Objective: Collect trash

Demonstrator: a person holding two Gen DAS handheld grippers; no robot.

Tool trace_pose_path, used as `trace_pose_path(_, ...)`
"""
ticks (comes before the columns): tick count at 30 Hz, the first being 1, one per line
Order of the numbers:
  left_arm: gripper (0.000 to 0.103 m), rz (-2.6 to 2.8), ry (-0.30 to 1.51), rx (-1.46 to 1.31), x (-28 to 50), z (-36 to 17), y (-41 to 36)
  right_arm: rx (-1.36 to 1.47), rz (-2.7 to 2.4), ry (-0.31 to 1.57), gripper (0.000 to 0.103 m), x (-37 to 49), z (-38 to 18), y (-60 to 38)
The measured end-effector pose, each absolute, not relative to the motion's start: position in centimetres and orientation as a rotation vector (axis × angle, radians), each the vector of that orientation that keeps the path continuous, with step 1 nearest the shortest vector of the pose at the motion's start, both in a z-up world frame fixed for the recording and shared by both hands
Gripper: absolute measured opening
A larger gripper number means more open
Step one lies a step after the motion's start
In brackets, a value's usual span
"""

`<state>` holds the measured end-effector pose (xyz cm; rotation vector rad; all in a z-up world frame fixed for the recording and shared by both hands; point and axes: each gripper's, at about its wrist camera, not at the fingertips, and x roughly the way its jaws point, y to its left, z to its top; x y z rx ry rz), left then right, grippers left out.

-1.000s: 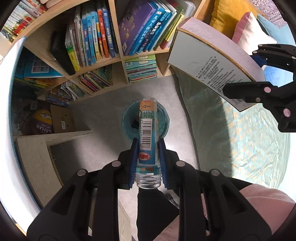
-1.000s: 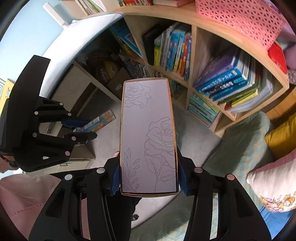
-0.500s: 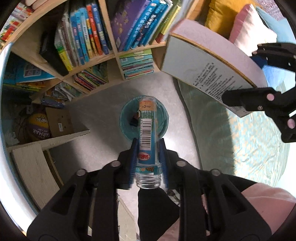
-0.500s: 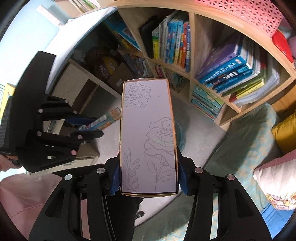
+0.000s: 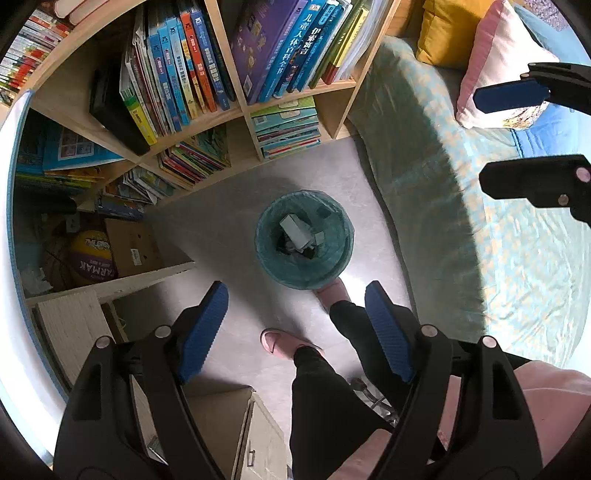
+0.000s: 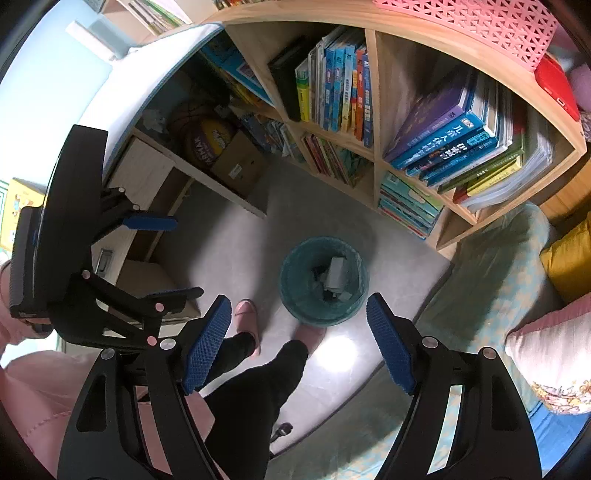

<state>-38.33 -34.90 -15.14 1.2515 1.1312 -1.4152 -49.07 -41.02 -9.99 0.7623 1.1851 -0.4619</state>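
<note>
Both grippers have let go since the earlier frames: the left gripper (image 5: 295, 328), which pinched a clear labelled tube, and the right gripper (image 6: 298, 339), which clamped a flat rose-printed box, have just been opening their jaws, and nothing lies between either pair of blue pads now. Each stands spread wide above the teal-lined trash bin (image 5: 334, 271) on the grey floor (image 5: 221, 221).

Inside the bin (image 6: 291, 291) the contents are hard to sort out. A pale grey box (image 5: 293, 230) lies tilted near the top, with perhaps two or three smaller dark and grey pieces beneath it; the tube cannot be picked out in either view.

Two pink slippers show below the grippers: one slipper (image 5: 334, 291) touches the bin's near rim, partly hidden by a black trouser leg, while the other (image 5: 277, 341) sits apart from it.

Behind the bin stands a wooden bookshelf (image 5: 242, 110) with four book-filled compartments in view, its upper shelves cut off by the frame. A cardboard box (image 5: 133, 247) and a yellow-purple ball (image 5: 92, 254) sit in shadow under a desk. The bed (image 5: 461, 221), with a pink pillow (image 5: 498, 55) and a yellow one (image 5: 447, 29), runs off the right edge.
</note>
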Motion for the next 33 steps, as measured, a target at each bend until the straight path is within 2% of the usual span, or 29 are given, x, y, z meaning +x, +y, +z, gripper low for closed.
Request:
trace_pose_path(7,0.074,-1.414,1.126,1.247,-38.6,-14.9,-34.7,0.76,-0.467,1.185,0.077,-49.3,-9.9,-40.8)
trace_pose_path(8,0.074,-1.414,1.125,1.244,-38.6,-14.8,-34.6,0.759,-0.468,1.184,0.08,-49.3,-9.8,-40.7)
trace_pose_path(13,0.074,-1.419,1.124,1.232,-38.6,-14.4,-34.1,0.749,-0.474,1.179,0.082,-49.6,-9.6,-40.4)
trace_pose_path(14,0.074,-1.42,1.123,1.23,-38.6,-14.3,-34.0,0.747,-0.477,1.18,0.086,-49.6,-9.5,-40.3)
trace_pose_path(15,0.075,-1.419,1.121,1.224,-38.6,-14.0,-33.8,0.746,-0.477,1.18,0.088,-49.5,-9.5,-40.3)
trace_pose_path(17,0.085,-1.412,1.115,1.205,-38.4,-13.4,-33.6,0.75,-0.466,1.198,0.09,-49.2,-9.5,-40.3)
trace_pose_path(21,0.088,-1.391,1.105,1.149,-37.7,-11.9,-32.9,0.704,-0.458,1.252,0.091,-48.0,-9.9,-40.0)
trace_pose_path(23,0.092,-1.375,1.108,1.118,-37.2,-11.5,-32.6,0.666,-0.447,1.261,0.091,-47.3,-9.8,-39.8)
trace_pose_path(33,0.096,-1.253,1.137,1.0,-34.3,-10.0,-30.2,0.582,-0.343,1.268,0.091,-43.4,-8.3,-39.9)
